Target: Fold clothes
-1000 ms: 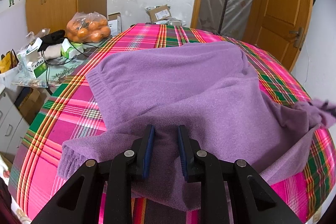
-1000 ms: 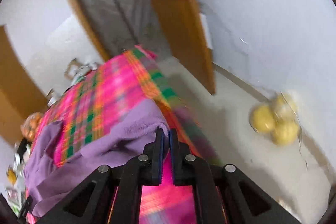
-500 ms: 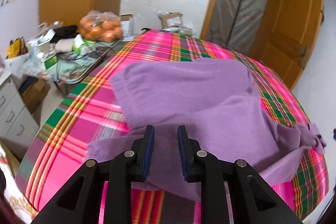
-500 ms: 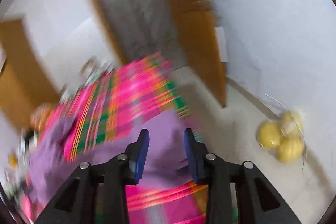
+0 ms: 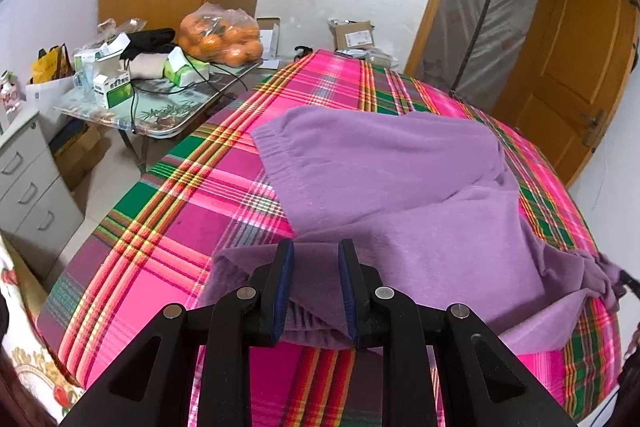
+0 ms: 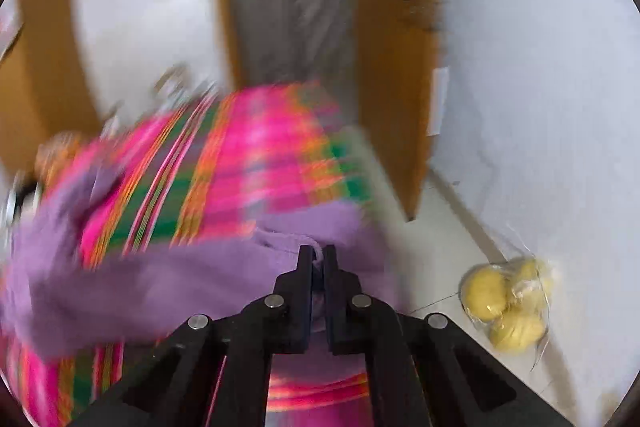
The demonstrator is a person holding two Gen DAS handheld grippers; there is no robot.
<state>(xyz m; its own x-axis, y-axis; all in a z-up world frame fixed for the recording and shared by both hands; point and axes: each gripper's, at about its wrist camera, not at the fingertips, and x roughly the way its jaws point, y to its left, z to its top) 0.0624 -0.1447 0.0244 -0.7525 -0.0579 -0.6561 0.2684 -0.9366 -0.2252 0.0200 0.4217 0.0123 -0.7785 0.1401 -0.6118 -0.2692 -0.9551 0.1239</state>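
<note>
Purple fleece garment (image 5: 400,195), lying rumpled across plaid bedspread (image 5: 168,235). Left gripper (image 5: 316,259): blue-padded fingers clamped on a thick fold at the garment's near edge. Right gripper (image 6: 318,255): jaws closing, pinching purple fabric at the bed's far side; view blurred. Bag of oranges (image 5: 220,35) on side table.

We hold two matching tools. Our left gripper (image 5: 314,291) is matte black, its forked arms pierced by triangular cut-outs and pinned with four round silver screws; blue pads line the inner faces of its fingers (image 5: 285,287). Our right gripper (image 6: 318,291) shows the same black frame and silver screw heads, its pads too dark to make out.
</note>
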